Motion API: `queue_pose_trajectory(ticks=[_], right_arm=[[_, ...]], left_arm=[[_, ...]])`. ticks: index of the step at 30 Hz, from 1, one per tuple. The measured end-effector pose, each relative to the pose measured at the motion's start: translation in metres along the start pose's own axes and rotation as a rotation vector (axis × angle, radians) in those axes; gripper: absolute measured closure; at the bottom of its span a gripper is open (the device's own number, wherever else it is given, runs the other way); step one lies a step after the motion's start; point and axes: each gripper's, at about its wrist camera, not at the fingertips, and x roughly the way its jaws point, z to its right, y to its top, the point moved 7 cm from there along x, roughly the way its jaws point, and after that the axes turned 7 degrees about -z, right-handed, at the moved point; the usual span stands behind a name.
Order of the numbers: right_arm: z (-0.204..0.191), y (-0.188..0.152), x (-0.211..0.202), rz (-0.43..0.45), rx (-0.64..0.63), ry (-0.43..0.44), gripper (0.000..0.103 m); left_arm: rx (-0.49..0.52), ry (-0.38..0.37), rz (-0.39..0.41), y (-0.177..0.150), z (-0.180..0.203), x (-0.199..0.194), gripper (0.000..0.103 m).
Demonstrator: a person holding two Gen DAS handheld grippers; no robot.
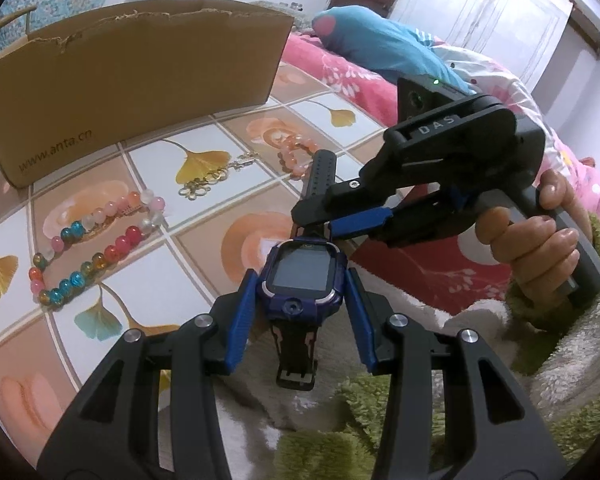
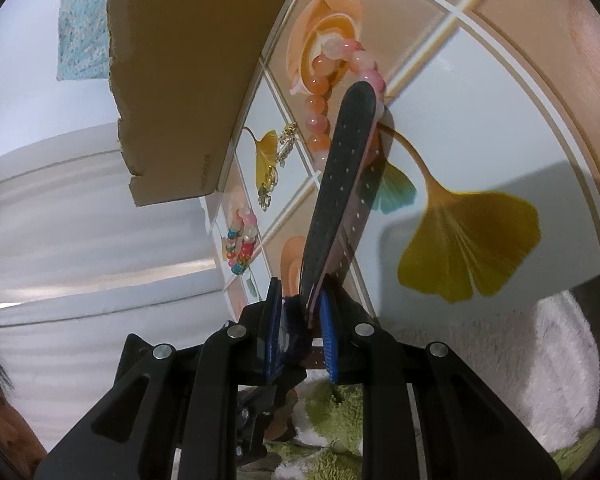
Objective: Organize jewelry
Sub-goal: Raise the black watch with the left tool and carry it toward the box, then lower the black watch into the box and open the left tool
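Note:
A purple smartwatch [image 1: 300, 268] with a dark screen hangs above the table edge. My left gripper [image 1: 302, 280] has its blue pads pressed on the two sides of the watch case, so it is shut on it. My right gripper [image 1: 320, 226] comes in from the right, held by a hand [image 1: 540, 248], and is shut on the black perforated strap [image 1: 322, 172] just above the case. In the right wrist view that strap [image 2: 340, 184] rises from between the pads of the right gripper [image 2: 300, 300]. The lower strap hangs down toward me.
On the ginkgo-print tablecloth [image 1: 204, 240] lie a multicoloured bead bracelet [image 1: 96, 248], a gold chain piece [image 1: 216, 178] and a pink-orange bead bracelet [image 1: 296, 156]. A cardboard box [image 1: 132, 80] stands at the back left. A bed with a pink blanket [image 1: 340, 72] is on the right.

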Motion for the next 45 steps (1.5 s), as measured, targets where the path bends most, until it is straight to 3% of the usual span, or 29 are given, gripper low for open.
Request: queue_pose_trajectory(ticks=[2, 5, 10, 14, 17, 19, 20, 22, 28, 31, 35, 40, 45], right_arm=[[0.001, -0.001, -0.003, 0.015, -0.015, -0.014, 0.087], [-0.002, -0.002, -0.009, 0.059, -0.105, -0.138, 0.096], [-0.029, -0.016, -0.021, 0.120, -0.283, -0.286, 0.098], [-0.067, -0.029, -0.032, 0.164, -0.443, -0.339, 0.099], [-0.115, -0.036, -0.037, 0.176, -0.598, -0.332, 0.099], [-0.145, -0.037, -0.034, 0.171, -0.690, -0.322, 0.099], [-0.167, -0.036, -0.032, 0.181, -0.757, -0.331, 0.099], [-0.205, -0.032, -0.027, 0.194, -0.867, -0.333, 0.099], [-0.295, 0.001, -0.016, 0.185, -1.009, -0.263, 0.099], [-0.328, 0.025, -0.004, 0.177, -1.021, -0.248, 0.099], [-0.355, 0.078, 0.016, 0.151, -0.974, -0.245, 0.099], [-0.352, 0.137, 0.059, 0.120, -0.889, -0.314, 0.099], [-0.324, 0.193, 0.099, 0.056, -0.755, -0.371, 0.099]], left_arm=[[0.006, 0.000, -0.001, -0.002, 0.003, 0.001, 0.061], [0.031, 0.034, 0.000, -0.003, 0.007, 0.005, 0.061], [0.081, 0.079, 0.040, -0.001, 0.018, -0.004, 0.061], [0.107, 0.127, 0.114, 0.010, 0.025, -0.029, 0.061], [0.135, 0.201, 0.179, 0.027, 0.024, -0.053, 0.062], [0.158, 0.231, 0.216, 0.041, 0.023, -0.069, 0.084], [0.163, 0.275, 0.250, 0.052, 0.019, -0.081, 0.090], [0.159, 0.329, 0.303, 0.071, 0.010, -0.102, 0.091], [0.065, 0.388, 0.399, 0.118, -0.038, -0.146, 0.090], [0.014, 0.418, 0.412, 0.133, -0.063, -0.148, 0.086], [-0.095, 0.448, 0.401, 0.131, -0.099, -0.142, 0.070], [-0.206, 0.449, 0.381, 0.117, -0.129, -0.131, 0.054], [-0.212, 0.493, 0.389, 0.118, -0.145, -0.127, 0.043]])
